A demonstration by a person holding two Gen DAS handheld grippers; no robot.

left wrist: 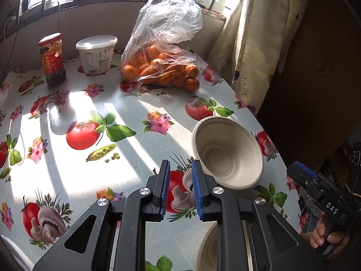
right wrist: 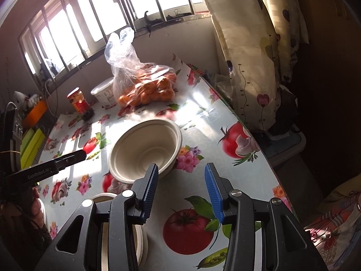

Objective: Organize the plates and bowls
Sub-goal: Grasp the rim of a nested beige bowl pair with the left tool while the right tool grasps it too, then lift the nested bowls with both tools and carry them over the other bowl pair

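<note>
Table (left wrist: 67, 103) has a glossy vegetable-print cloth, with sun stripes across it. At the far end sit a bag of oranges (left wrist: 161, 67), a white tub (left wrist: 97, 54) and a red-lidded jar (left wrist: 52, 59), well apart from the bowls.

Bowl (left wrist: 227, 152): beige paper/pulp, rolled rim, empty, upright near the table's right edge; in the right wrist view (right wrist: 146, 148) it's just past the right gripper's left fingertip. Second bowl (left wrist: 208, 248), same material, is nearer the camera and mostly hidden under the gripper bodies.

Left gripper (left wrist: 180, 169): blue-padded fingers parted by a narrow gap, nothing between them, above the cloth just left of the bowl.

Right gripper (right wrist: 181, 174): fingers spread wide, empty, pointing at the table just right of the bowl. It shows in the left view too, with the hand (left wrist: 327, 234) on its handle.
</note>
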